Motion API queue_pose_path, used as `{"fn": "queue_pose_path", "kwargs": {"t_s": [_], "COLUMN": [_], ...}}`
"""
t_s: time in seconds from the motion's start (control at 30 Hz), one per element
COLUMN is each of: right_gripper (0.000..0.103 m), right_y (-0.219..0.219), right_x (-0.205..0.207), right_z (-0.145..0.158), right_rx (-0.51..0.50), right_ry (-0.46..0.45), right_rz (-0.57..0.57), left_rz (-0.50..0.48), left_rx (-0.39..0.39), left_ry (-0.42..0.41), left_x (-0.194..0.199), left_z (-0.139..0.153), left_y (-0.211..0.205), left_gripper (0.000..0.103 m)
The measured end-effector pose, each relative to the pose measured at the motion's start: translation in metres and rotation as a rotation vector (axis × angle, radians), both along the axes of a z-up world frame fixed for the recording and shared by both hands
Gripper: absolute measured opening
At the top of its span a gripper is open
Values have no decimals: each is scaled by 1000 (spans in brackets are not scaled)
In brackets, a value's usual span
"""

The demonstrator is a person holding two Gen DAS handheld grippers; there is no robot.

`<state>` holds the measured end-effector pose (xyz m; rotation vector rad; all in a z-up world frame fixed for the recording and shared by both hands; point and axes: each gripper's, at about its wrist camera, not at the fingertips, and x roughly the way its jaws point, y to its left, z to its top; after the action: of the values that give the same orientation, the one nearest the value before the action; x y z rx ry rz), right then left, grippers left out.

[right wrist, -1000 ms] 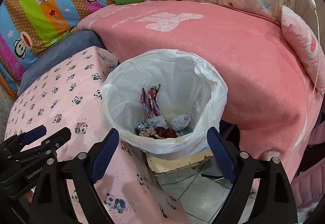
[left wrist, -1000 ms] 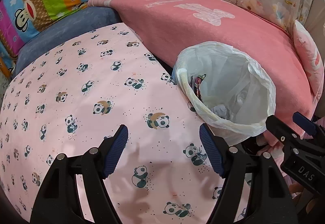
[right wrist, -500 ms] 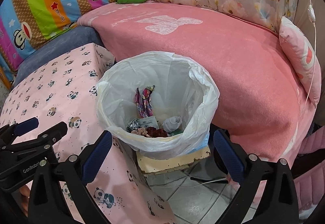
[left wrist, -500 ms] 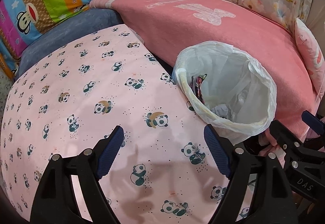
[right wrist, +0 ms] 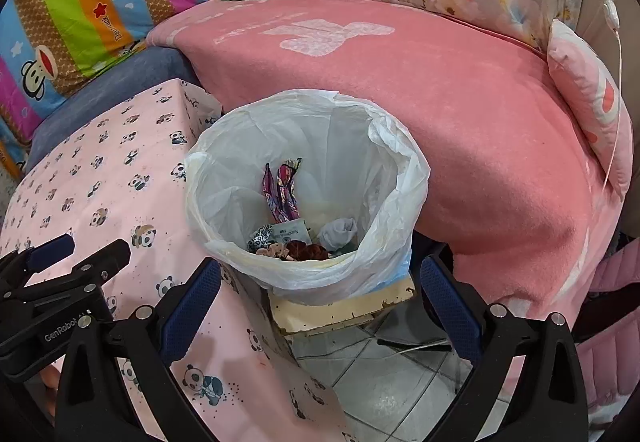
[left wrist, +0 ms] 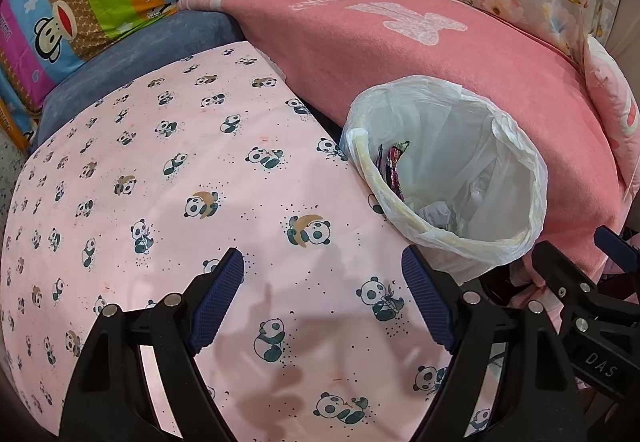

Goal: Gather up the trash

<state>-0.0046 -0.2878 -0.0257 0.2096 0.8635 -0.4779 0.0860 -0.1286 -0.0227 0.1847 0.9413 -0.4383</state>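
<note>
You are holding the right gripper (right wrist: 320, 306) over the bin (right wrist: 304, 185), jaws spread wide with nothing between them, having just been opening. The trash (right wrist: 296, 242) is lying at the bottom of its bag, so the drop looks done. Your left gripper (left wrist: 324, 302) is hanging over the bare panda-cloth worktop (left wrist: 160, 181), jaws also apart and empty, likely ready for more.
</note>
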Motion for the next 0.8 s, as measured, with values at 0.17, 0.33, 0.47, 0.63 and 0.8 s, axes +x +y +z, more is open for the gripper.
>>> {"fn": "queue_pose_path", "kwargs": {"t_s": [0.17, 0.33, 0.47, 0.63, 0.8], "right_gripper": [96, 96, 96, 96, 96], "right_y": [0, 0, -1, -2, -1], "right_x": [0, 0, 1, 1, 2], "right_z": [3, 3, 4, 4, 3], "right_rx": [-13, -16, -19, -20, -19], "right_ry": [-7, -10, -12, -13, -13], "right_rz": [0, -1, 2, 6, 14], "left_rz": [9, 9, 8, 23, 26], "left_rx": [10, 21, 32, 40, 48], "left_ry": [-16, -36, -55, -75, -75], "left_x": [0, -2, -3, -4, -6], "left_z": [1, 3, 4, 6, 4], "left_y": [-1, -4, -7, -9, -12], "left_gripper": [78, 80, 81, 81, 81]}}
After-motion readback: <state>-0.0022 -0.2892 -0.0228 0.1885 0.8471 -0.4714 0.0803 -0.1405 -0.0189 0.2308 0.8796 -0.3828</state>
